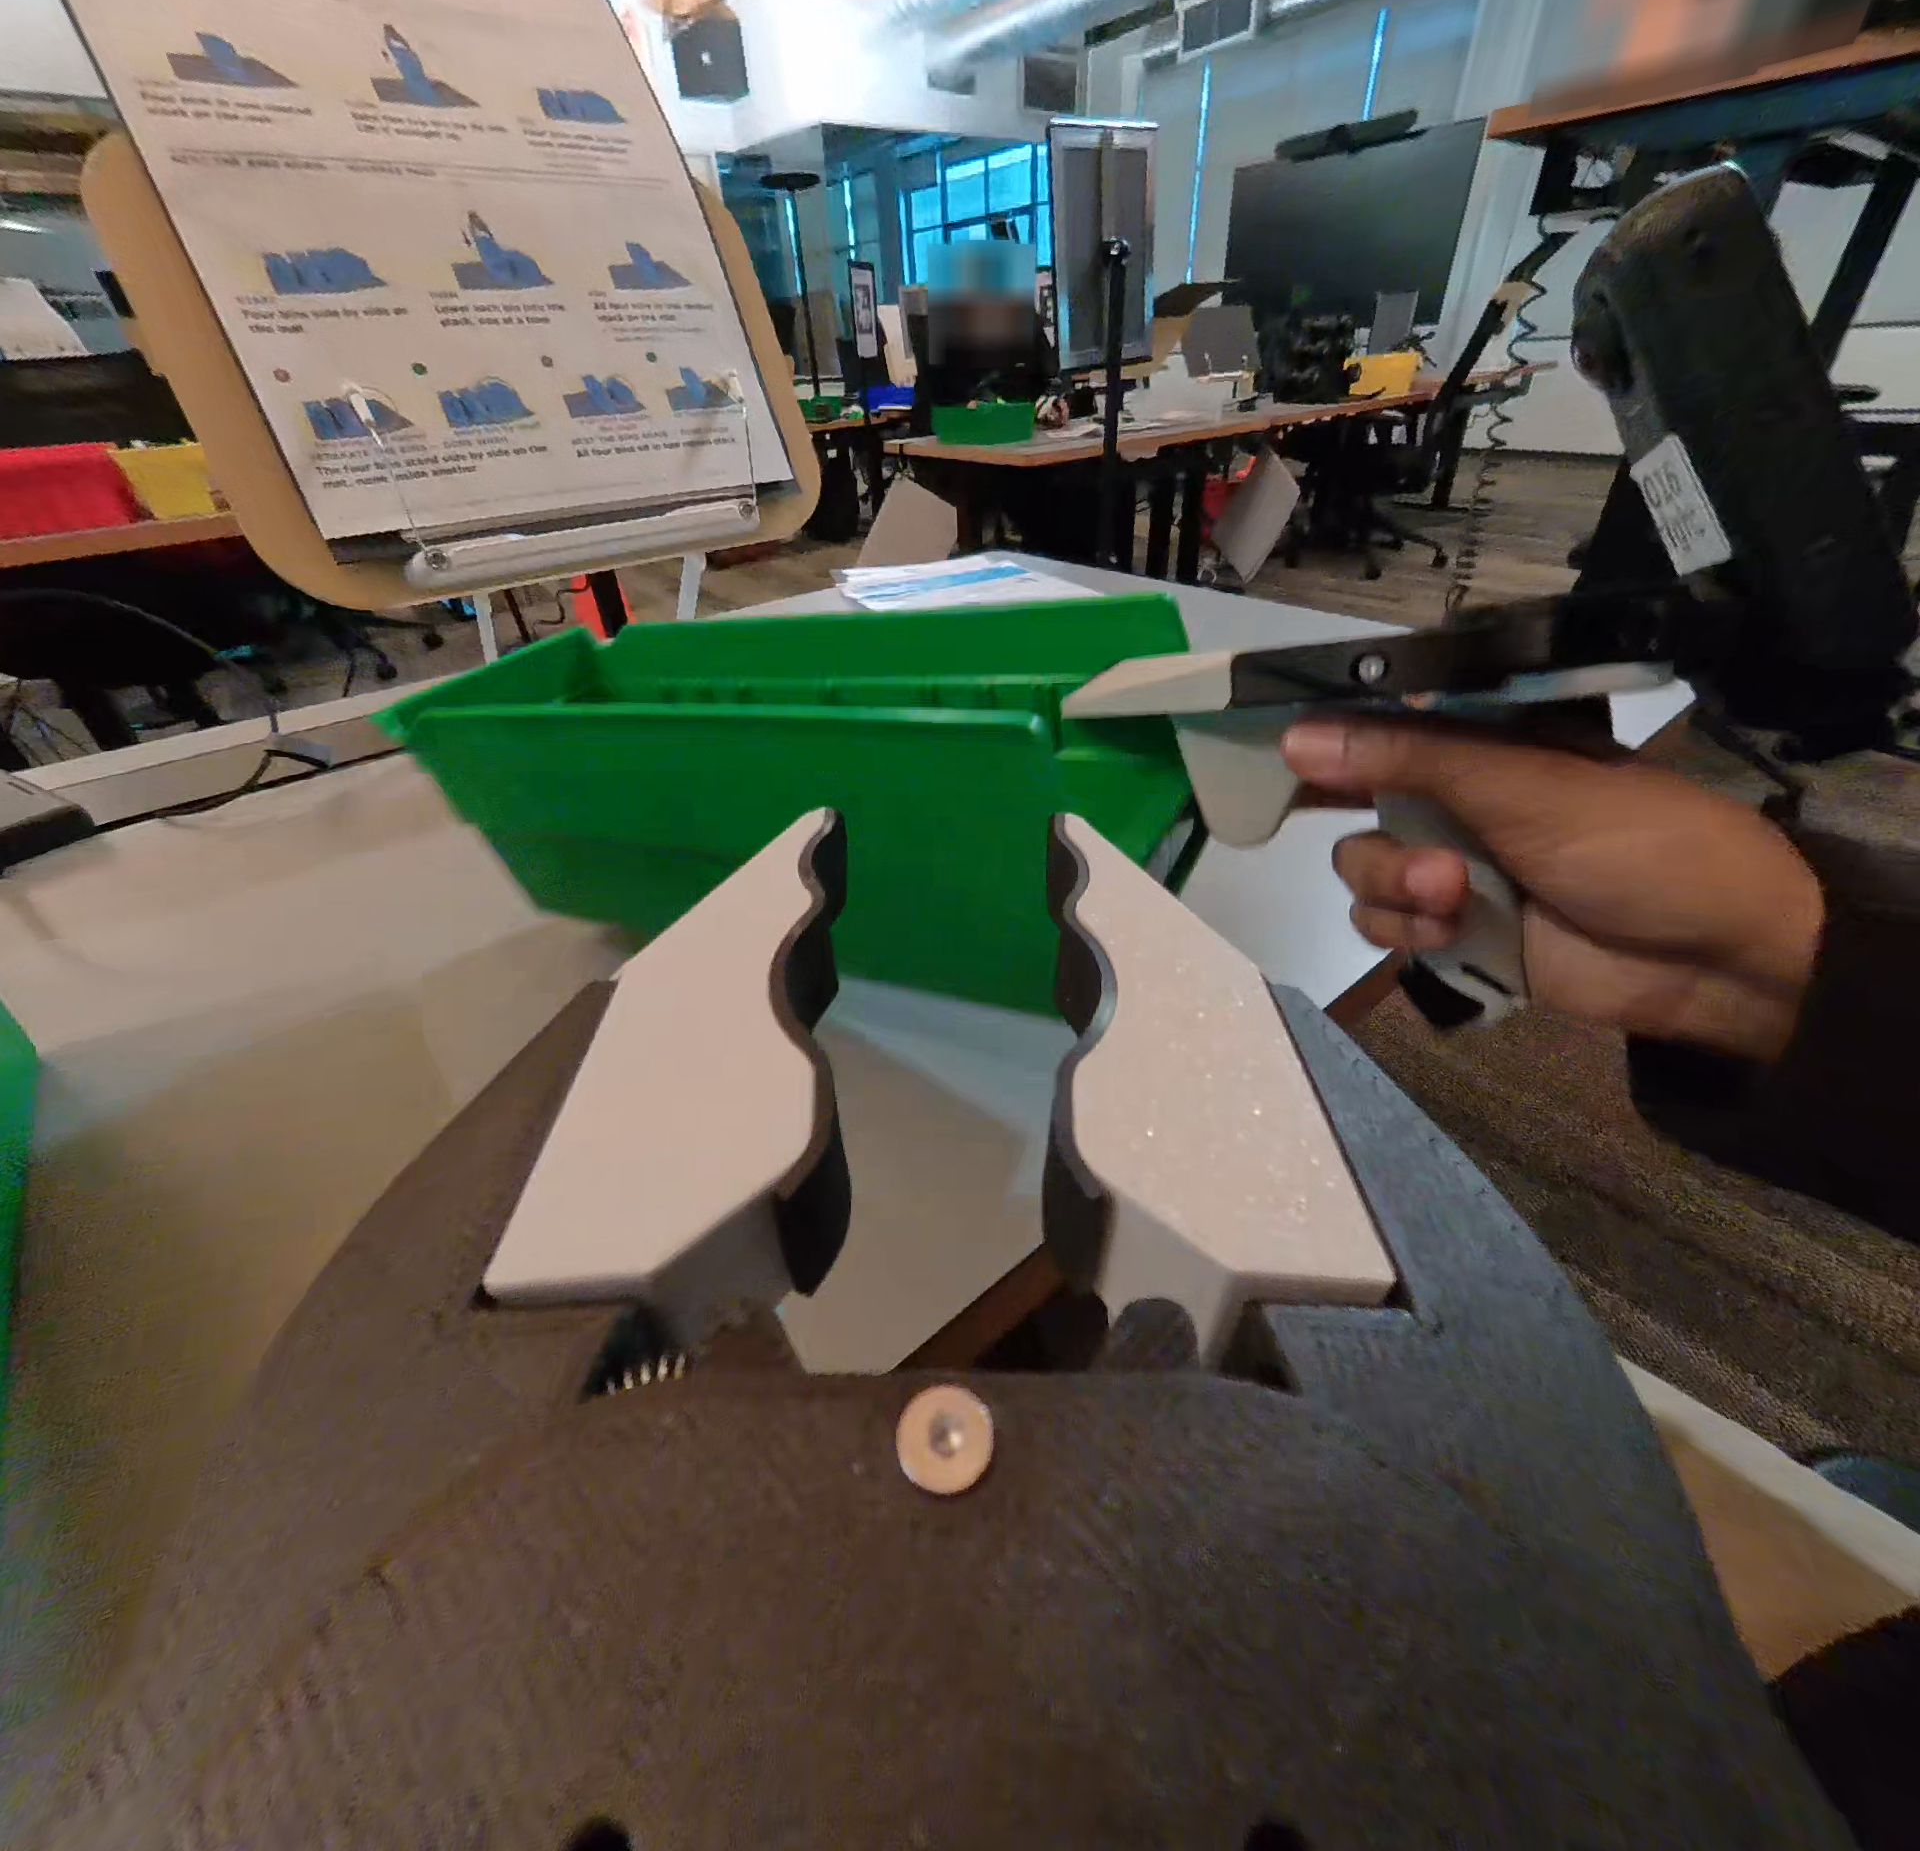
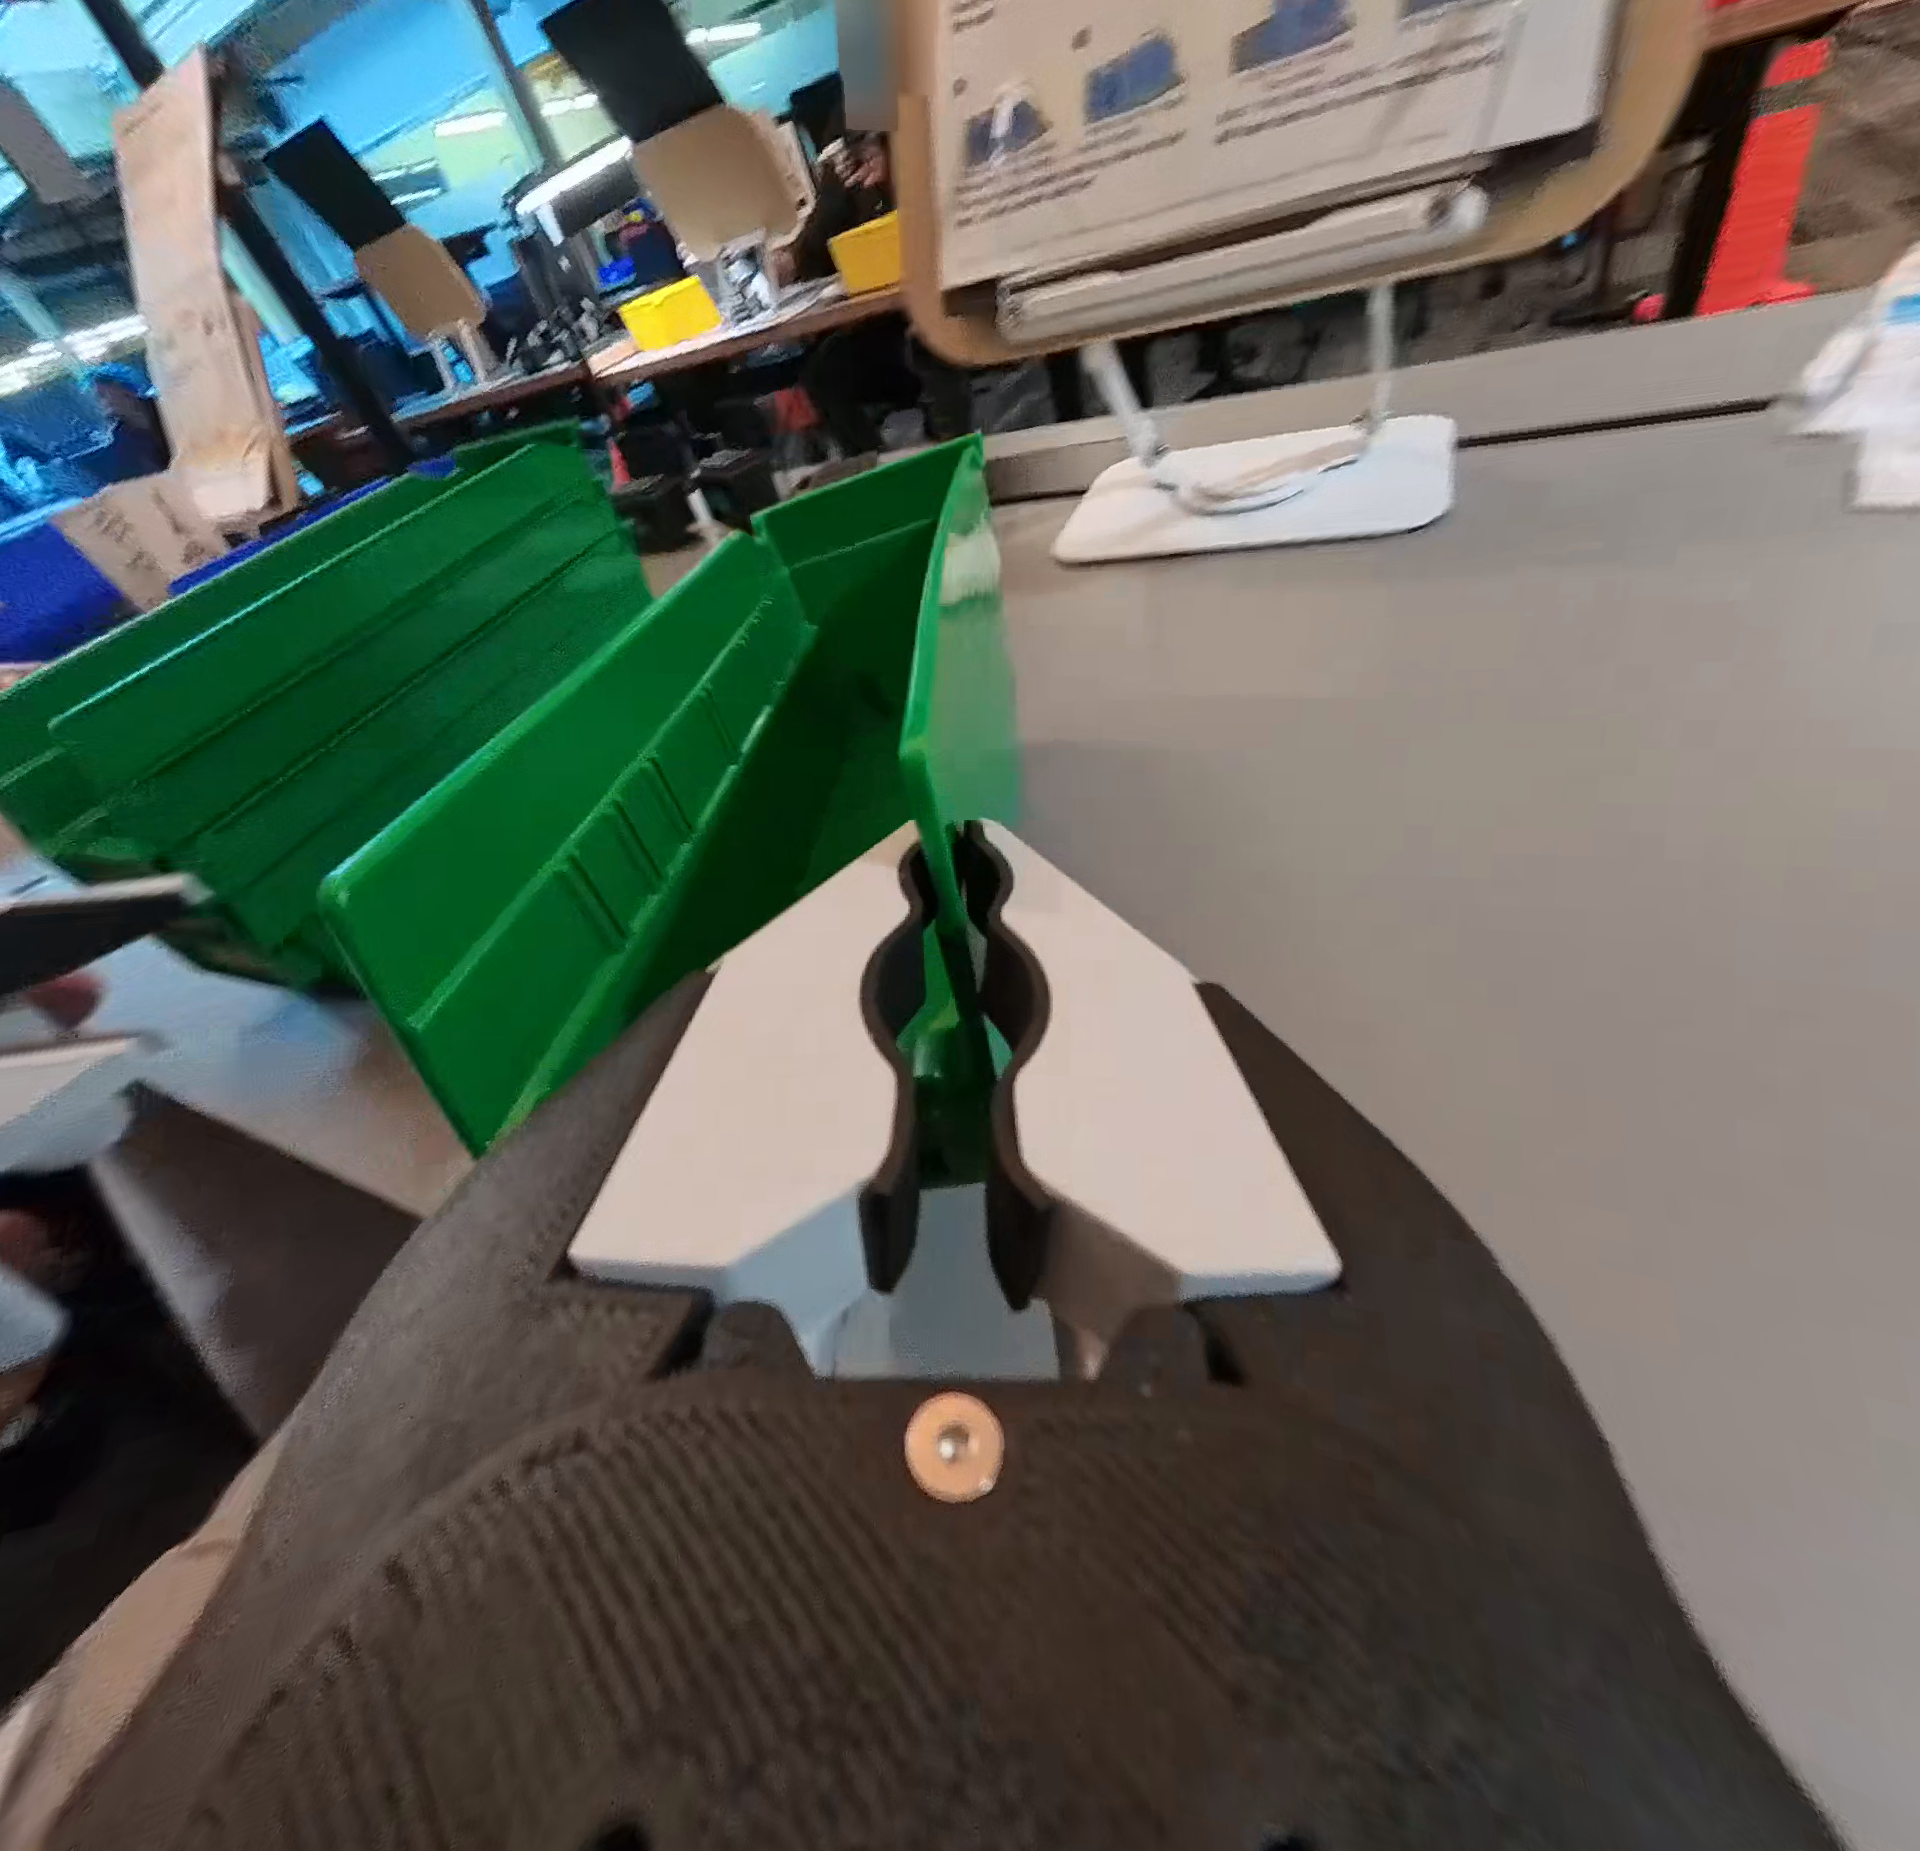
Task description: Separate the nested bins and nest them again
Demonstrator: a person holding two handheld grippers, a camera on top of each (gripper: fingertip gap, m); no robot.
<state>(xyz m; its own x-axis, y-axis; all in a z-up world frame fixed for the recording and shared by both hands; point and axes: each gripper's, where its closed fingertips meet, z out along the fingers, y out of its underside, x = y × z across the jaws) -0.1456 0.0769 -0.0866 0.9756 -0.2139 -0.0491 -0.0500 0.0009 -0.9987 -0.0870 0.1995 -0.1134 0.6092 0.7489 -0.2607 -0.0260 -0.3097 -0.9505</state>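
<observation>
The right gripper (image 2: 951, 871) is clenched on the thin side wall of the green bin (image 1: 831, 762), whose long axis runs away toward the instruction stand (image 2: 1247, 492), while the left gripper (image 1: 945, 845), released and empty, hovers just beside that bin.

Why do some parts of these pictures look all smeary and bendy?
Right wrist view: the green bin and the instruction board are smeared by motion blur, with white glare on the bin's wall. Left wrist view: sharper, but the wide lens bends the board, and the hand is blurred.
</observation>
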